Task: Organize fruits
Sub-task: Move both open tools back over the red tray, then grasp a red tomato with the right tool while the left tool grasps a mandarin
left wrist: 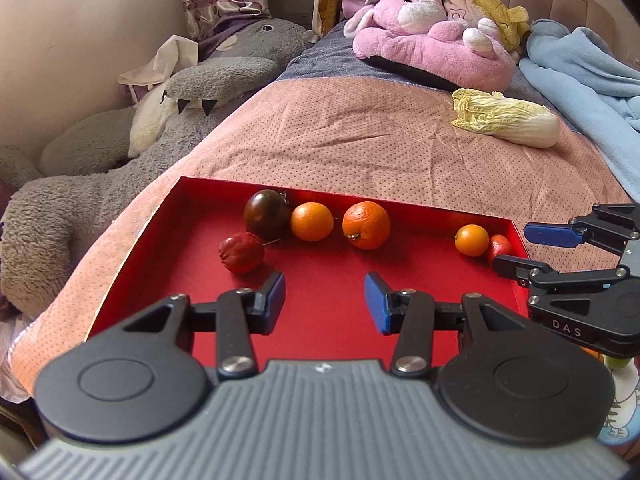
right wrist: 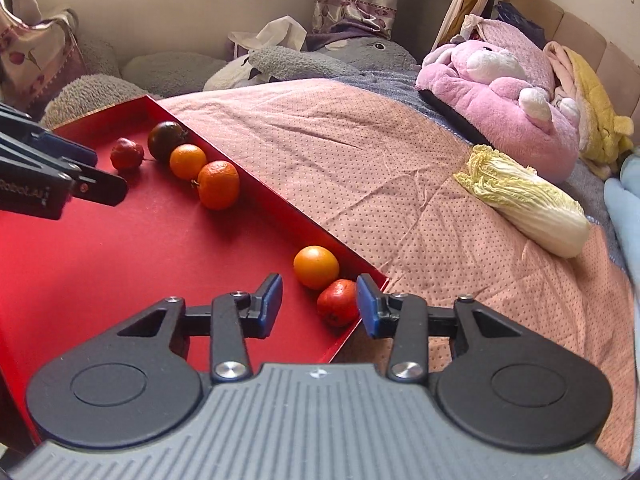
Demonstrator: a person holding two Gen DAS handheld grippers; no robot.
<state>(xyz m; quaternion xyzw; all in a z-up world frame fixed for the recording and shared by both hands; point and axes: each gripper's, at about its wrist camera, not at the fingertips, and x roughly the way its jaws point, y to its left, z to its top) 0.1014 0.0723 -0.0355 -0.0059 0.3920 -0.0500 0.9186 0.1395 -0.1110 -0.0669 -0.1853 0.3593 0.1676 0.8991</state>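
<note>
A red tray lies on a pink bedspread. Along its far wall sit a dark tomato, two oranges and a red fruit. In the far right corner sit a small orange and a small red fruit. My left gripper is open and empty over the tray's middle. My right gripper is open, jaws either side of the small red fruit, not closed on it.
A napa cabbage lies on the bedspread to the right of the tray. Pink and grey plush toys and a blue blanket lie at the back and sides of the bed.
</note>
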